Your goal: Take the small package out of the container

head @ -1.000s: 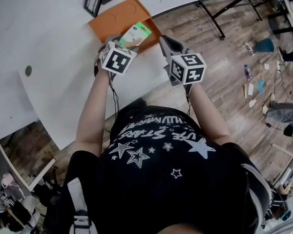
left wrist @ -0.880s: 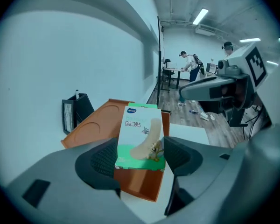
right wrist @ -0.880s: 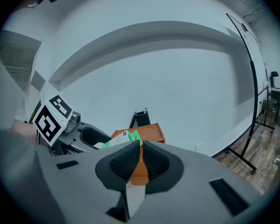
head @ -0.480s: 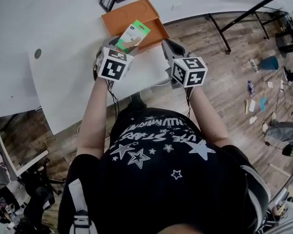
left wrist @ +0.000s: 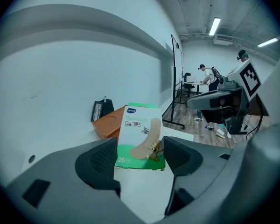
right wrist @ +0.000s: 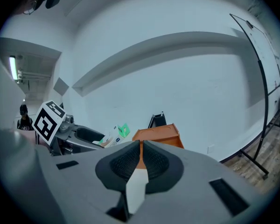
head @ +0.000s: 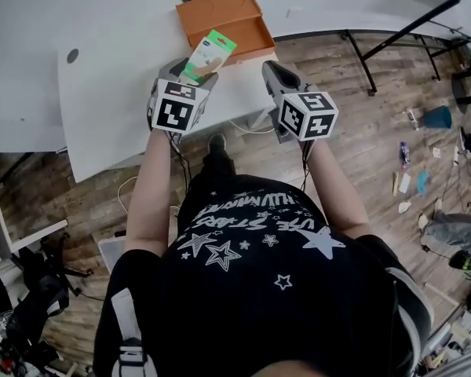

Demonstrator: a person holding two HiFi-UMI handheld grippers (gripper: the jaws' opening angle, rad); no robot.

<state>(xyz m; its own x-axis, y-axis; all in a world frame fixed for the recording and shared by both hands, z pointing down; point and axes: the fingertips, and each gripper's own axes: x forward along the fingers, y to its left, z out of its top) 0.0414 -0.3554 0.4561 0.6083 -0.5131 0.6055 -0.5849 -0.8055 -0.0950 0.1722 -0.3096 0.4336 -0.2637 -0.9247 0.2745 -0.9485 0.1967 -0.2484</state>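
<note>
Above the near edge of the white table (head: 118, 93), both forearms reach forward side by side. The left gripper (head: 192, 73) pinches the package (head: 208, 56) by its lower part, upright and off the table, with the orange container (head: 220, 10) beyond it. The right gripper (right wrist: 140, 158) hovers alongside, its jaws all but together with nothing between them. Wood floor (head: 361, 132), littered with small items, spreads to the right.

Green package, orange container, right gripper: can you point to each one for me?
small package (left wrist: 140, 136): left gripper view, the middle of its printed front.
orange container (head: 220, 10): head view, its bare inside floor.
right gripper (right wrist: 140, 149): right gripper view, where its shut jaws meet.
</note>
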